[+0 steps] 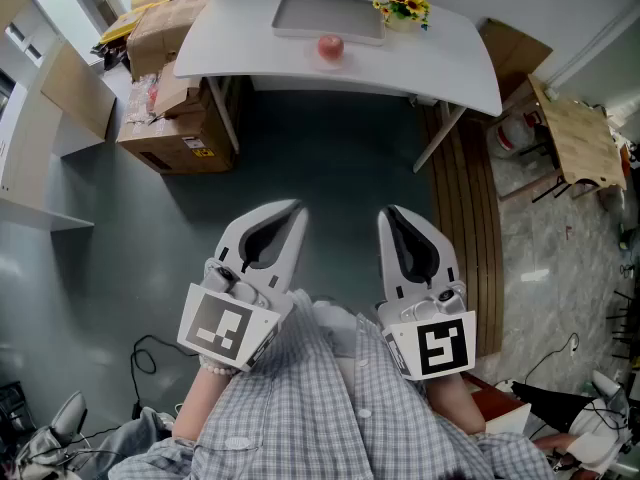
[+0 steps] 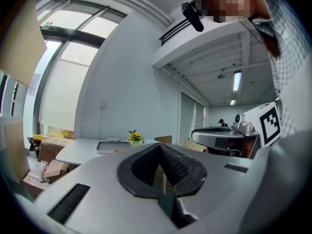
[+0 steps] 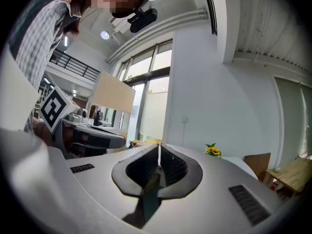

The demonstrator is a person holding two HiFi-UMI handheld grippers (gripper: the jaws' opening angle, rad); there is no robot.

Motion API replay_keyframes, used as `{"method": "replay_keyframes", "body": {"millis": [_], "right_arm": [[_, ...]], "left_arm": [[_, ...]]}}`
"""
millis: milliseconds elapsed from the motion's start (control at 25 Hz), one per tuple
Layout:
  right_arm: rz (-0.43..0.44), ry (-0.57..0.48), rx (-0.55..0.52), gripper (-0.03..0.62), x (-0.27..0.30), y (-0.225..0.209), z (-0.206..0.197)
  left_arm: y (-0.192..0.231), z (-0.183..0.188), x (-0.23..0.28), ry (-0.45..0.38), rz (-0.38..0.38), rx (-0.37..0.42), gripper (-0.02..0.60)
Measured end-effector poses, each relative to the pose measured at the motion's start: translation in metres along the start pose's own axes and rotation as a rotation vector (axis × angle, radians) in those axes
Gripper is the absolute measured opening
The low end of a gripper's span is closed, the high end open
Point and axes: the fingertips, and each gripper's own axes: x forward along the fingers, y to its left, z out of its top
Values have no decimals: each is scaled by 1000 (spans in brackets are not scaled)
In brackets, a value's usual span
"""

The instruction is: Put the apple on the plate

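The left gripper (image 1: pixel 287 213) and the right gripper (image 1: pixel 393 215) are held side by side above the grey floor, well short of the white table (image 1: pixel 445 53); each has its jaws closed tip to tip with nothing between them. The apple (image 1: pixel 330 46) sits on the table near its front edge, just beside the near rim of the grey rectangular plate (image 1: pixel 305 13), not on it. Sunflowers (image 1: pixel 403 4) stand toward the table's far right, and cardboard boxes (image 1: pixel 170 118) lie by its left legs

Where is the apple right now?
In the head view, the apple sits on the white table at top centre, by the tray's near edge, left of the flowers.
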Motion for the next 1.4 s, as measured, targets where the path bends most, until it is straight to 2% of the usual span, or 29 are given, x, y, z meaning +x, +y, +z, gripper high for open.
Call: {"method": "replay_keyframes", "body": {"millis": [480,1120,1400], "right_arm": [[21,10,13,31,24,17,0],[-27,44,6,31,109,57,5],[-34,39,-3,31,150,90,8]], "left_arm": [[29,1,-8,5,20,-10,9],[129,3,-15,37,-13,-31,9],[178,8,-28,21,-18,-7,9]]}}
